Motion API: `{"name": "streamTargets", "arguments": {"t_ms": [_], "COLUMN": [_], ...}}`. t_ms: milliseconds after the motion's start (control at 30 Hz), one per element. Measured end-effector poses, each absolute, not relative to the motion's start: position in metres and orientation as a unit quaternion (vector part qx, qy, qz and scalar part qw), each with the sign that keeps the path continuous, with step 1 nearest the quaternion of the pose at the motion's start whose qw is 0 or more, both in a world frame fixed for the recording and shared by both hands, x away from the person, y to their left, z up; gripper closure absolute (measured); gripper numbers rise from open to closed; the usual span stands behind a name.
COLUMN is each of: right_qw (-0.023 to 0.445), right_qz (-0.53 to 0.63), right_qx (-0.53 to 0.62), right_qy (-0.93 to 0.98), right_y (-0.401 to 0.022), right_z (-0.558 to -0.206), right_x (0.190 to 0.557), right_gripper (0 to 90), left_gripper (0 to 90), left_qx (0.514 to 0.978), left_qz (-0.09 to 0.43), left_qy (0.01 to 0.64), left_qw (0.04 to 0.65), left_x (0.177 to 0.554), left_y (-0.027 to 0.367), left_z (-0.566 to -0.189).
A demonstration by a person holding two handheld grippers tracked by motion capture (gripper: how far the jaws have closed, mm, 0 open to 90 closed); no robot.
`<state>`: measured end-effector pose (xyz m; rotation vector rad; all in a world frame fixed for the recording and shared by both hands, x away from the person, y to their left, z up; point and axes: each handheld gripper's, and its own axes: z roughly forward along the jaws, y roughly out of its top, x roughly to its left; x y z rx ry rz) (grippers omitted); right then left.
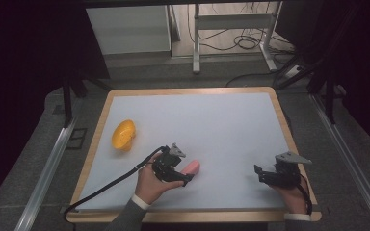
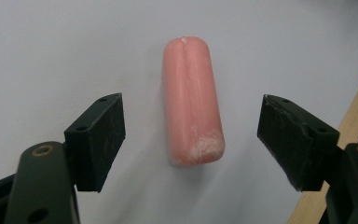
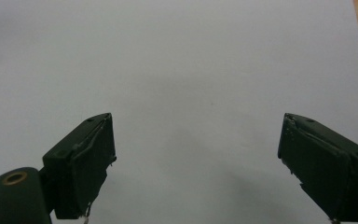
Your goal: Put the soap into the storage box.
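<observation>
1. The left gripper (image 2: pixel 191 140) has its fingers (image 2: pixel 98 140) spread wide; the pink sausage (image 2: pixel 191 100) lies flat on the worktop (image 2: pixel 51 46) between them, touching neither.
2. The right gripper (image 3: pixel 196 168) has its fingers (image 3: pixel 86 163) spread over bare worktop, well apart from the sausage.
3. An orange bowl (image 1: pixel 124 134) sits tilted near the left edge; I cannot tell its contents.

The left tongs (image 2: pixel 191 140) are standing wide open, jaws on either side of a pink sausage (image 2: pixel 191 100) that is lying lengthwise on the white table (image 2: pixel 51 46), touching neither jaw; its near end is showing whitish scuffs.
</observation>
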<state>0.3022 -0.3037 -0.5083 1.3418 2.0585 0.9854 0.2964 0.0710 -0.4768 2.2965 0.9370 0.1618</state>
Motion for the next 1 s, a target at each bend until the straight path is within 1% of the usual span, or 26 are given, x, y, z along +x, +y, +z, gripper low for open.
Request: {"name": "streamTargets", "arguments": {"t_ms": [333,533,667,800,967,1000], "right_qw": [0.244,0.242,0.242,0.241,0.240,0.241], "right_qz": [0.356,0.355,0.354,0.355,0.354,0.353], "right_qx": [0.488,0.489,0.488,0.488,0.490,0.490], "right_qy": [0.759,0.759,0.760,0.760,0.759,0.760], "right_y": [-0.301,-0.301,-0.300,-0.301,-0.301,-0.301], "right_z": [-0.511,-0.512,-0.512,-0.512,-0.513,-0.513], "right_x": [0.304,0.304,0.304,0.304,0.305,0.305], "right_gripper": [10.6,10.6,10.6,10.6,10.6,10.6], "left_gripper": [24.9,24.9,24.8,25.4,27.7,29.6], "left_qx": [0.868,0.869,0.879,0.877,0.876,0.875], "left_qz": [0.045,0.031,0.036,0.035,0.041,0.044], "left_qy": [0.384,0.385,0.371,0.379,0.386,0.387], "left_qw": [0.310,0.308,0.296,0.294,0.288,0.286], "left_x": [0.312,0.314,0.313,0.318,0.321,0.321], "left_y": [0.067,0.063,0.052,0.051,0.049,0.048], "left_z": [-0.487,-0.493,-0.493,-0.495,-0.500,-0.501]}}
